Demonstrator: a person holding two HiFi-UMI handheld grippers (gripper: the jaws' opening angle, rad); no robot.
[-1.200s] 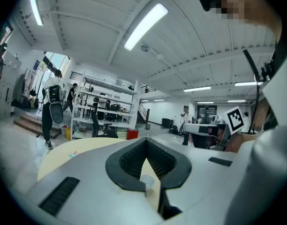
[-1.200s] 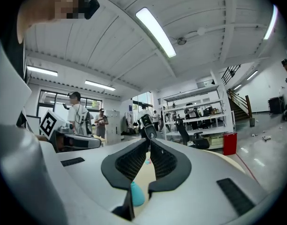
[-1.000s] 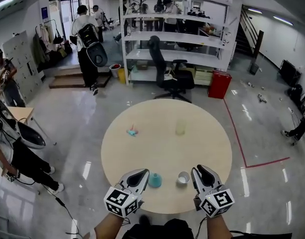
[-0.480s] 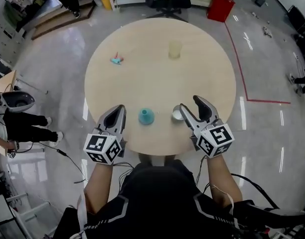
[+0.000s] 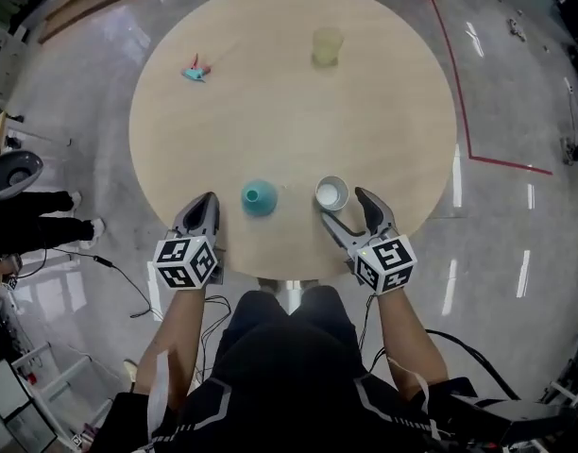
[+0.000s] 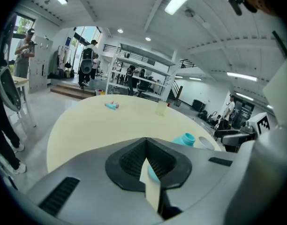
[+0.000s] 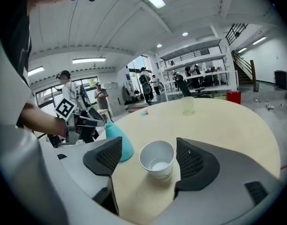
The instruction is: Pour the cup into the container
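A white paper cup [image 5: 331, 193] stands upright near the table's front edge, with a little white content at its bottom [image 7: 157, 159]. My right gripper [image 5: 344, 208] is just behind it and its jaws are opening. The cup stands between the two pads, with a gap on each side. A teal flask-shaped container [image 5: 259, 197] stands just left of the cup, and also shows as the teal container [image 7: 119, 137] beside the left pad. My left gripper [image 5: 205, 206] is shut and empty at the table edge, left of the container [image 6: 184, 139].
The round beige table [image 5: 383, 121] also holds a translucent yellowish cup [image 5: 327, 45] at the far side and a small teal and pink object [image 5: 195, 72] at the far left. A red line [image 5: 459, 102] runs on the glossy floor to the right. A seated person's legs [image 5: 29, 225] are at left.
The right gripper's jaws have spread wide from nearly shut, around the white cup. The head camera has tilted down, so the table now fills the upper frame.
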